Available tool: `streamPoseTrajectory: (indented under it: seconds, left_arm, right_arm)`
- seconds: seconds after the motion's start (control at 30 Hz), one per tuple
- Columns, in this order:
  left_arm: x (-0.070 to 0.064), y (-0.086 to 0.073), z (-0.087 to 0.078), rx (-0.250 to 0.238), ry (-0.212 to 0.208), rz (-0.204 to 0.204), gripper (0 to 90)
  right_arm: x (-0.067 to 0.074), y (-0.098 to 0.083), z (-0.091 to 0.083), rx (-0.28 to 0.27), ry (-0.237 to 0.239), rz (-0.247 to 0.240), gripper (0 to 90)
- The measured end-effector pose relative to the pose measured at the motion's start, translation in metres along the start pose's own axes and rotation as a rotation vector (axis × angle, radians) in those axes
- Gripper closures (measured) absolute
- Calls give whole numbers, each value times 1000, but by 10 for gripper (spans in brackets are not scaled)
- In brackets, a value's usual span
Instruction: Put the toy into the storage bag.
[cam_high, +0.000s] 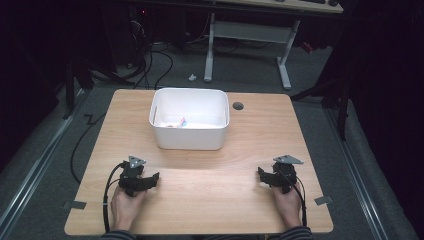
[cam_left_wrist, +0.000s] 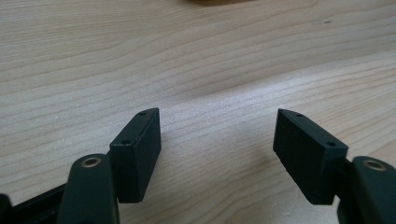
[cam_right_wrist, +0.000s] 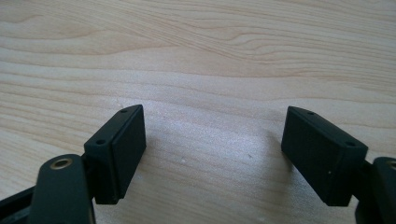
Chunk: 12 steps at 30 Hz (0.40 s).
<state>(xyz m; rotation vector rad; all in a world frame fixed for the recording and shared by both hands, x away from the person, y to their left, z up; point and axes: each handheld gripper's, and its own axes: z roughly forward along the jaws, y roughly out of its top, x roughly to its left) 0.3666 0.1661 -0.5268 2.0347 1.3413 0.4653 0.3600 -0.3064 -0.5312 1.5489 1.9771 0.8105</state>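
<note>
From the high view we see the wooden counter (cam_high: 200, 185) with a white tub (cam_high: 190, 119) standing toward twelve o'clock; a few small colored scraps (cam_high: 179, 122) lie on its floor, too small for us to name. The left hand-held gripper (cam_high: 150, 181) rests at about seven o'clock, its tips pointing toward three o'clock. The right hand-held gripper (cam_high: 262, 176) rests at about five o'clock, pointing toward nine o'clock. Both are well apart from the tub.

In the left gripper view, the left hand-held gripper (cam_left_wrist: 217, 140) has its jaws spread wide, with bare wood grain between them and nothing grasped.

In the right gripper view, the right hand-held gripper (cam_right_wrist: 212, 140) is likewise spread wide over bare wood, holding nothing.
</note>
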Motion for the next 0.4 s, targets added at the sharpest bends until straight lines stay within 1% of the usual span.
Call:
streamPoseTrajectory:
  seconds: [0.03, 0.07, 0.1, 0.13, 0.2, 0.3, 0.33, 0.4]
  left_arm:
    - [0, 0, 0, 0, 0, 0, 319]
    - [-3, -2, 3, -18, 27, 25, 319]
    - [-3, -2, 3, -18, 27, 25, 316]
    - [-5, -3, 4, -39, 33, 31, 316]
    - [-5, -8, 5, -84, 37, 20, 296]
    - [-5, -8, 5, -83, 42, 16, 282]
    - [-5, -9, 5, -82, 46, 7, 276]
    - [-4, -9, 5, -83, 43, 2, 276]
  right_arm:
    - [0, 0, 0, 0, 0, 0, 220]
    - [0, 0, 0, 0, 0, 0, 220]
    - [0, 0, 0, 0, 0, 0, 220]
    - [0, 0, 0, 0, 0, 0, 220]
    - [0, 0, 0, 0, 0, 1, 220]
    - [0, 0, 0, 0, 0, 0, 220]
    - [0, 0, 0, 0, 1, 0, 220]
    - [0, 0, 0, 0, 1, 0, 220]
